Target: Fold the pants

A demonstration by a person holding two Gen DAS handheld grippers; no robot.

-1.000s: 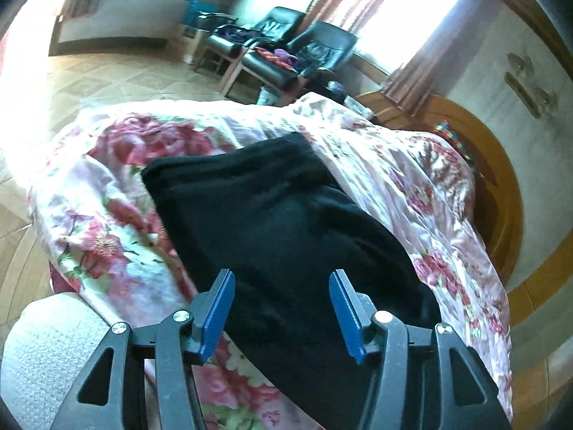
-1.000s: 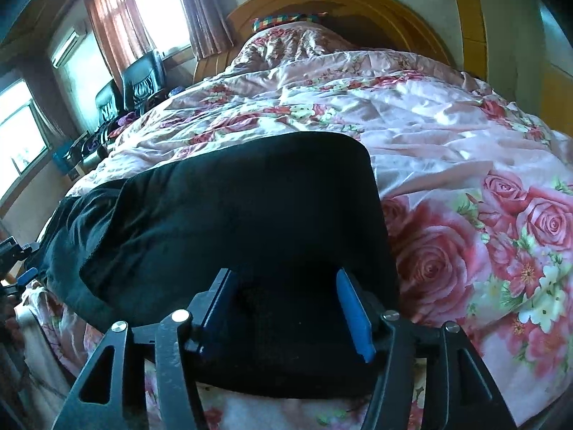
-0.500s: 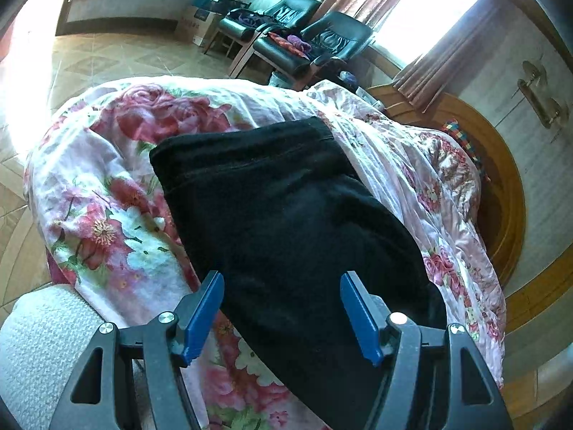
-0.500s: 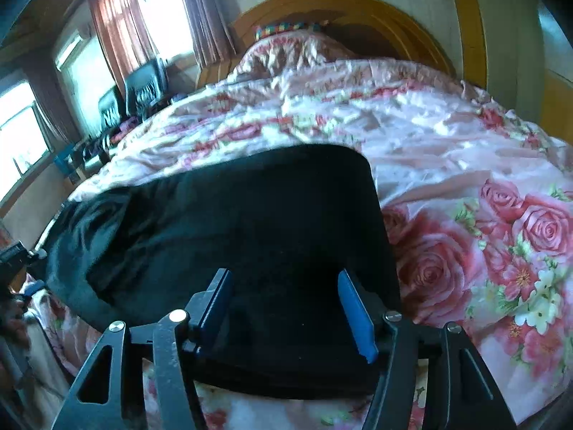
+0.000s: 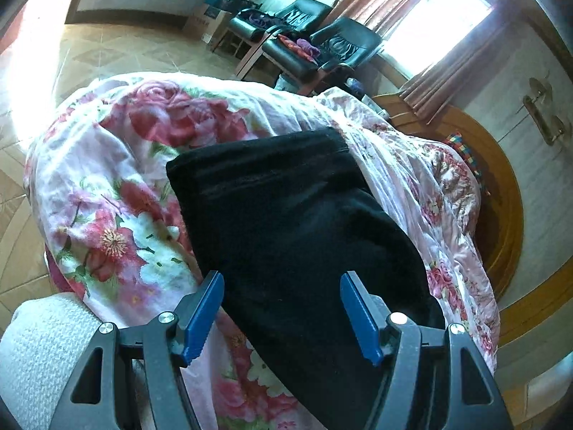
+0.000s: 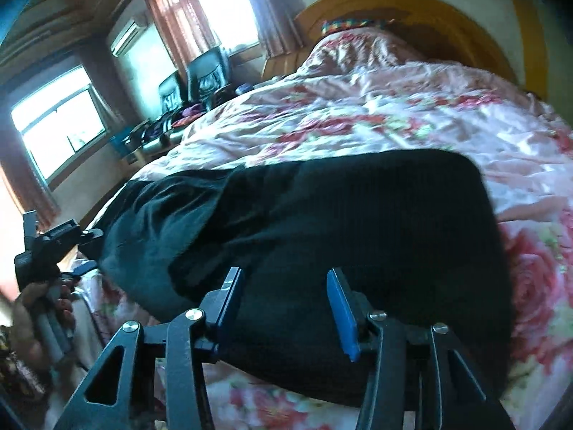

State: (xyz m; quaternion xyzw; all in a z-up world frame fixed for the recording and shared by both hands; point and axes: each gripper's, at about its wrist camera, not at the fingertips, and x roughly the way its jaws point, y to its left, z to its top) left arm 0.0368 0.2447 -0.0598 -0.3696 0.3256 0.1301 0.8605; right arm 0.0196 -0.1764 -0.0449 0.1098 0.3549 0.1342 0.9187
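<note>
Two grippers are seen, both with jaws spread wide and nothing held. The left gripper [image 5: 281, 317] is positioned above the near end of the black pants [image 5: 286, 222], which are laid folded on the floral quilt [image 5: 107, 193] and extend toward 12 o'clock. The right gripper [image 6: 283, 308] is positioned over the pants [image 6: 358, 222] from the other end. The headboard [image 6: 412, 3] is seen at 1 o'clock in the right view.

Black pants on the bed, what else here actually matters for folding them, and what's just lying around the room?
Belongs to the job:
black pants
left gripper, open
right gripper, open
floral quilt, the surface under the pants

Just lying about:
black armchairs with clothes on them
wooden headboard
curtains
air conditioner
</note>
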